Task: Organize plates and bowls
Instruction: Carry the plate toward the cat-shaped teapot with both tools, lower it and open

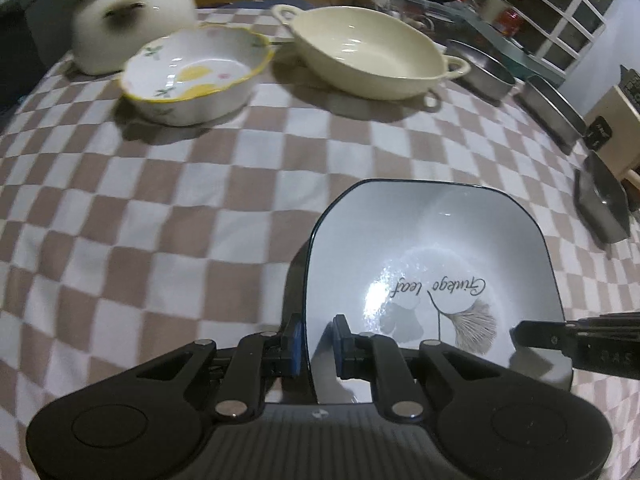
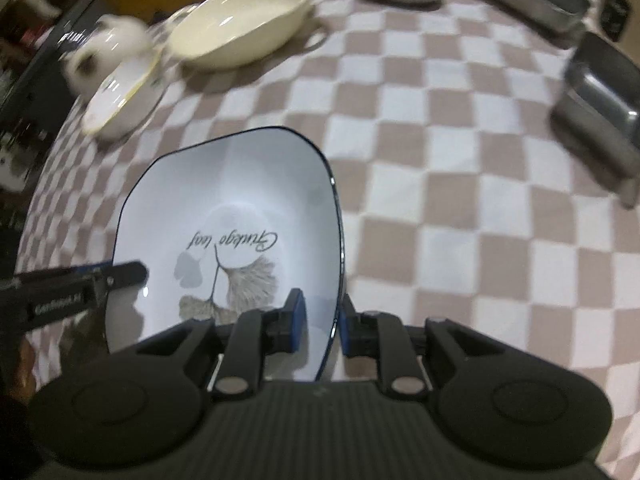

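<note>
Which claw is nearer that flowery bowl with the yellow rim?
Left. The left claw grips the square plate's edge facing the flowery bowl; the right claw holds the opposite edge.

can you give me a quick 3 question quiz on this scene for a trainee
1. True or false: both grippers straddle the rim of the square plate.
2. Which dish stands next to the cat-shaped jar? A) floral bowl B) metal tin C) red mug
3. Fill in: the cream dish has a ____ at each end.

Key: 1 true: left gripper on its left rim, right gripper on its right rim. 2 A. 3 handle.
</note>
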Demonstrator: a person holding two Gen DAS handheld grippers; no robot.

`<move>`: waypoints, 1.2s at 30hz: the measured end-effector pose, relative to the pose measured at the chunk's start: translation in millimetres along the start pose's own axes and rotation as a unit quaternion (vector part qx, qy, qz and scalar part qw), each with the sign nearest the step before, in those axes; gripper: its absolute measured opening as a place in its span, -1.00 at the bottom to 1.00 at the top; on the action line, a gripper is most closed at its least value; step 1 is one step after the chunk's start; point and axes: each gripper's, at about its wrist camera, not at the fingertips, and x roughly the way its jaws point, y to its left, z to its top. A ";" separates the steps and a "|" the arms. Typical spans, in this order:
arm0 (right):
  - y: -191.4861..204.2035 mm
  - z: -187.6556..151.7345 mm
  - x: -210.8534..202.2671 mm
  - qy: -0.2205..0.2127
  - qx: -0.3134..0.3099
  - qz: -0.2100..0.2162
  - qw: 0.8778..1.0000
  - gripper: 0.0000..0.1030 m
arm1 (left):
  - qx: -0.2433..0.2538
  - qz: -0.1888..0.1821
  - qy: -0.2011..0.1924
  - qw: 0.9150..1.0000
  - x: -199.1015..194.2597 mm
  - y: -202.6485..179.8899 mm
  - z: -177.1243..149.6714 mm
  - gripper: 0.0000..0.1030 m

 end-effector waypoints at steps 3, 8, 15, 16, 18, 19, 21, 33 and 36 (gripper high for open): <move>13.3 -1.2 1.9 0.001 -0.020 0.001 1.000 -0.58 | 0.001 0.007 -0.007 1.000 -1.4 10.8 0.4 -0.66; 33.0 -6.5 3.8 -0.011 -0.014 -0.008 1.000 -0.56 | 0.011 0.023 -0.021 0.999 1.2 21.0 10.3 -0.65; 73.2 -9.7 18.7 -0.018 -0.014 -0.021 1.000 -0.47 | 0.026 0.026 -0.032 0.999 2.5 33.8 18.8 -0.64; 75.9 -11.3 20.5 -0.017 -0.013 -0.025 0.999 -0.46 | 0.030 0.025 -0.034 0.999 1.9 33.7 18.2 -0.64; 77.2 -12.5 23.9 -0.019 -0.001 -0.025 0.999 -0.46 | 0.037 0.022 -0.038 0.998 1.2 33.3 16.8 -0.64; 76.4 -13.5 24.5 -0.021 0.007 -0.024 0.999 -0.46 | 0.039 0.021 -0.039 0.998 1.1 33.3 16.2 -0.64; 76.8 -15.4 26.2 -0.026 0.016 -0.026 0.999 -0.46 | 0.042 0.016 -0.040 0.998 0.7 34.4 15.8 -0.64; 73.3 -29.8 21.3 -0.050 0.046 -0.037 0.997 -0.47 | 0.056 -0.013 -0.038 0.998 0.4 41.1 15.7 -0.57; 73.7 -30.9 18.3 -0.052 0.049 -0.041 0.997 -0.47 | 0.055 -0.023 -0.033 0.998 0.1 43.6 15.5 -0.49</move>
